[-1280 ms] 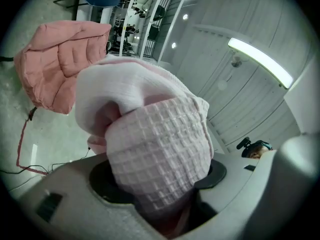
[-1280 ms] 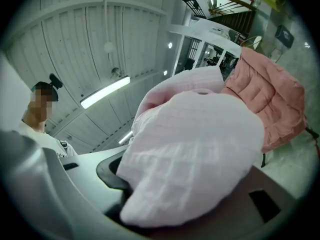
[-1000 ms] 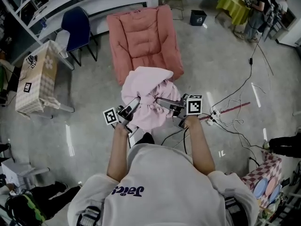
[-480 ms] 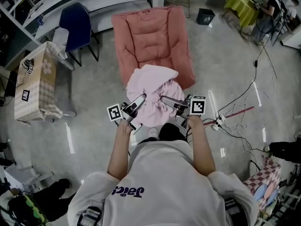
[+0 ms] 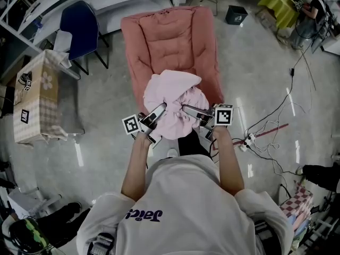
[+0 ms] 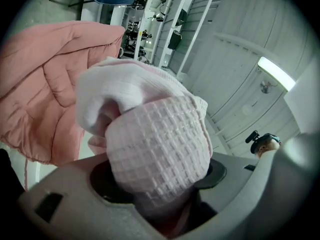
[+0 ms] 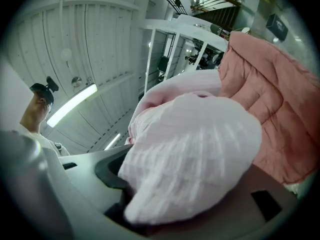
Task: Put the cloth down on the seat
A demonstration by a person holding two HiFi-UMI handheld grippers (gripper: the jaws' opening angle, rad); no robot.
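Observation:
A bundled pale pink waffle cloth [image 5: 172, 97] hangs between my two grippers, over the front edge of the salmon-pink padded seat [image 5: 164, 41]. My left gripper [image 5: 158, 112] grips the bundle's left side and my right gripper [image 5: 187, 109] its right side. In the left gripper view the cloth [image 6: 155, 149] fills the jaws of the left gripper [image 6: 160, 204], with the seat [image 6: 45, 94] behind it. The right gripper view shows a cloth fold [image 7: 190, 154] bulging out of the right gripper [image 7: 165, 204], with the seat [image 7: 270, 99] at the right. Both pairs of pads are buried in fabric.
A blue chair [image 5: 79, 25] stands left of the seat, beside a checked box [image 5: 40, 97]. Cables [image 5: 265, 129] trail over the floor at the right. A black bin [image 5: 235, 15] and a person [image 5: 313, 4] at a yellow table are at the back right.
The person has stepped toward the seat, so the cloth bundle now hangs over its front edge. Both grippers keep their hold on the cloth.

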